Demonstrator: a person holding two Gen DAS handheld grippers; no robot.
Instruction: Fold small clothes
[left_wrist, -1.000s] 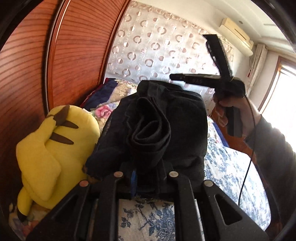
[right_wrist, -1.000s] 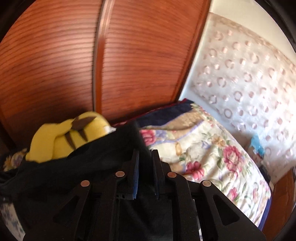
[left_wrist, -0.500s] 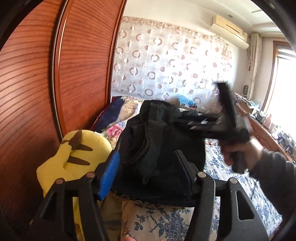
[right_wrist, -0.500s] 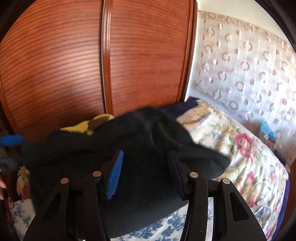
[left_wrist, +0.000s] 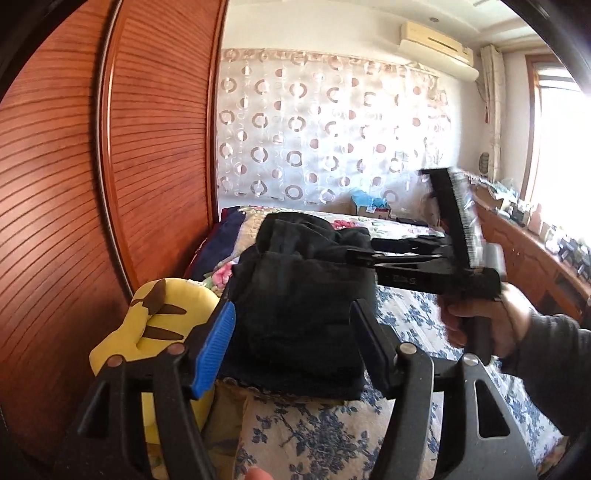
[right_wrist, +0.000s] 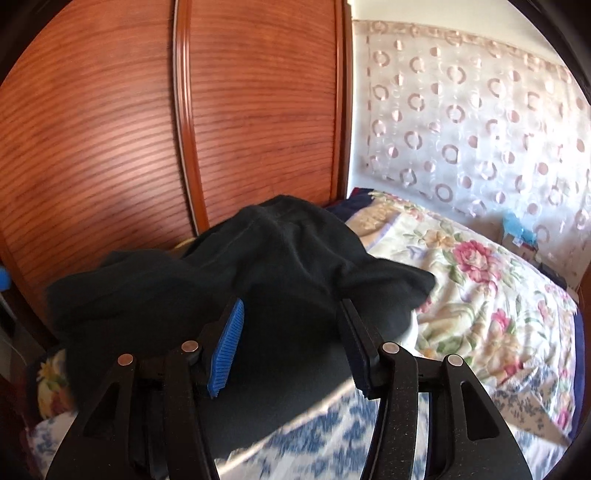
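Left wrist view: folded black garment lengthwise away from spread left claw, right claw spread.

Both the left gripper and right gripper now gape, no longer pinching the folded black fabric garment, which sits lower at frame centre.

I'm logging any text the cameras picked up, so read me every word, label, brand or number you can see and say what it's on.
No text can be read in either view.
Right gripper body: a small pale marking on its side, too blurred to read.
Box by the curtain: a label patch, too small to read.
Air conditioner: no legible brand.
Black garment and yellow plush toy: no print visible.
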